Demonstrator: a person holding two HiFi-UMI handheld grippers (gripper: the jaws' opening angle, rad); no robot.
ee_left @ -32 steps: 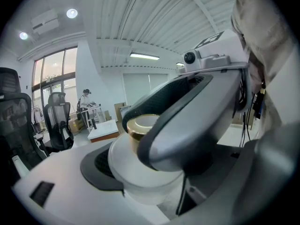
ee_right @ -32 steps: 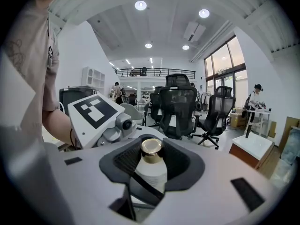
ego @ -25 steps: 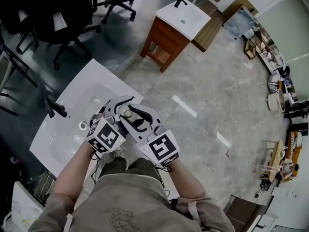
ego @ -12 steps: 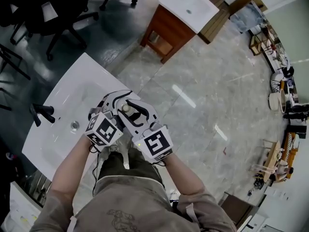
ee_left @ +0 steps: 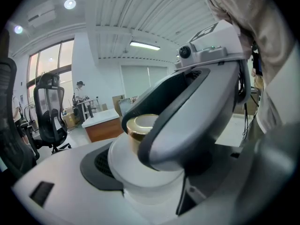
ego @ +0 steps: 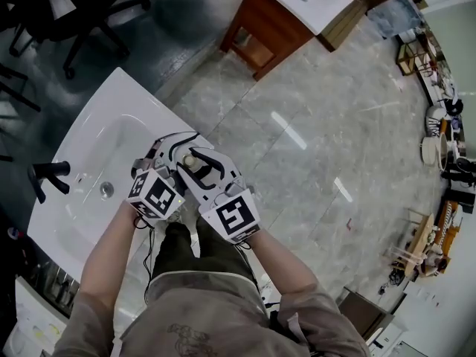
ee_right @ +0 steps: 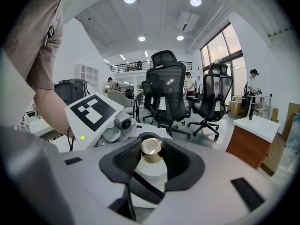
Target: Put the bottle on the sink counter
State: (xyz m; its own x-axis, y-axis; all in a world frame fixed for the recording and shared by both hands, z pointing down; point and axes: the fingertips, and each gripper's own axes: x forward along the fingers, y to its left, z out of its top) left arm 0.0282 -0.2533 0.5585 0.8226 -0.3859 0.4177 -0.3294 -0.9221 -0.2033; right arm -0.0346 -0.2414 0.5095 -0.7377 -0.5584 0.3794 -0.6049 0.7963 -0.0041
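A white bottle with a gold cap (ego: 190, 160) stands upright between both grippers, just over the front rim of the white sink counter (ego: 149, 103). My left gripper (ego: 177, 149) grips its body from the left, and the cap (ee_left: 140, 125) shows beside its dark pad. From the right my right gripper (ego: 196, 163) closes round the same bottle (ee_right: 151, 149), its black pads cupping the neck below the cap. The lower part of the bottle is hidden by the jaws.
The basin has a black faucet (ego: 48, 173) and a drain (ego: 106, 190) at the left. A second wooden sink cabinet (ego: 290, 6) stands across the marble floor (ego: 312, 125). Black office chairs (ego: 67, 6) are behind the sink.
Both grippers keep their hold on the bottle. The pair has shifted slightly left and down in the view, closer over the sink's front rim, as the head camera swings.
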